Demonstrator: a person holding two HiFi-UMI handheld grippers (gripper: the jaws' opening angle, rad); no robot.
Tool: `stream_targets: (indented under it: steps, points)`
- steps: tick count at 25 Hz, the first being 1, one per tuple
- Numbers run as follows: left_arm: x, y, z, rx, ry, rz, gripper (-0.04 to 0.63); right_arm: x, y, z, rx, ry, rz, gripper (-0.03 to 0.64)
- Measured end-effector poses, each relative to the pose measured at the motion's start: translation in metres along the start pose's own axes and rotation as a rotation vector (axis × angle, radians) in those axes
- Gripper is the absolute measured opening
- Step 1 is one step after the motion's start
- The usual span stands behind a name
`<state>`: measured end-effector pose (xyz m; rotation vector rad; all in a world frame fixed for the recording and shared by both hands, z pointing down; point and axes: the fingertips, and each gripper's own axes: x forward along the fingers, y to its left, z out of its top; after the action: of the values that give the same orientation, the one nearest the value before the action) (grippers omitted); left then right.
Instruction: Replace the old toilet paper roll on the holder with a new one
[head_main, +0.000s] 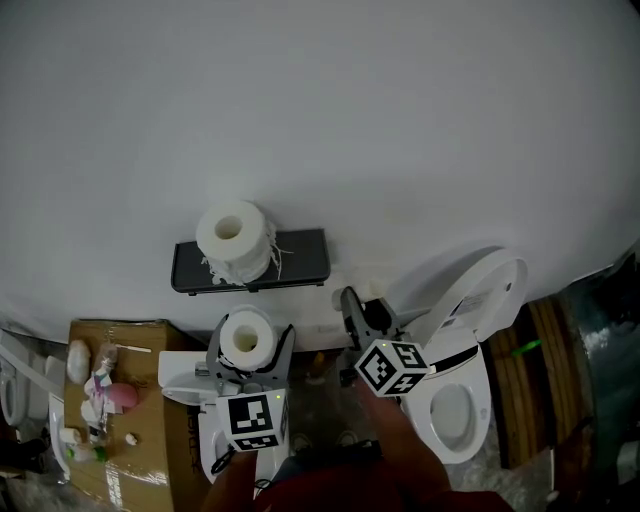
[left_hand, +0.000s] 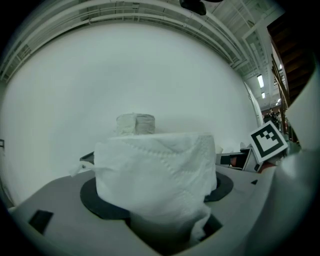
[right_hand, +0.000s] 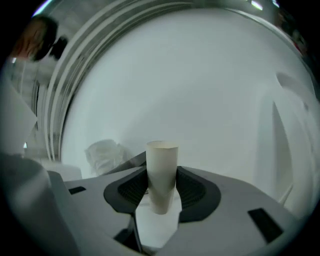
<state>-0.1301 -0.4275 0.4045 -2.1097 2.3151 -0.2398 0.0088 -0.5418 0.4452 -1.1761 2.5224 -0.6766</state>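
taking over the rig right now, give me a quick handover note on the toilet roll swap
left gripper: shut on a full toilet paper roll, held upright below the holder.
right gripper: shut on the empty cardboard tube, near the toilet.
The holder is a black wall shelf; a ragged roll stands on top of it.
Done: the empty tube appears to be off the holder.
Left: drop the tube and fit the full roll; the holder's bar is not visible.
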Motion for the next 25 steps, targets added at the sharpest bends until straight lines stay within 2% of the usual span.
stream_targets:
  steps: [2,3,4,6,9,15,22,23,25]
  points:
    - [0.002,-0.003,0.001,0.005,-0.009,0.000,0.431,-0.010,0.014,0.005,-0.278,0.038,-0.064,0.183]
    - [0.003,-0.005,0.000,0.006,-0.011,-0.003,0.431,-0.016,0.020,0.007,-0.384,0.058,-0.091,0.183]
    - [0.005,-0.007,0.000,0.005,-0.011,-0.006,0.431,-0.021,0.025,0.009,-0.458,0.078,-0.110,0.183]
    - [0.006,-0.011,-0.003,0.001,-0.008,-0.012,0.431,-0.031,0.033,0.008,-0.534,0.112,-0.127,0.183]
    - [0.005,-0.015,-0.008,-0.002,-0.001,-0.015,0.431,-0.042,0.040,0.001,-0.575,0.146,-0.131,0.183]
    - [0.007,-0.025,-0.014,-0.009,0.008,-0.031,0.431,-0.051,0.045,-0.002,-0.579,0.163,-0.121,0.183]
    - [0.028,-0.059,-0.030,-0.136,0.065,-0.140,0.431,-0.062,0.023,0.008,-0.579,0.139,-0.162,0.183]
    - [0.033,-0.066,-0.033,-0.163,0.077,-0.166,0.431,-0.064,0.019,0.011,-0.581,0.136,-0.172,0.183]
    - [0.043,-0.082,-0.039,-0.266,0.112,-0.227,0.431,-0.068,0.012,0.017,-0.583,0.129,-0.191,0.183]
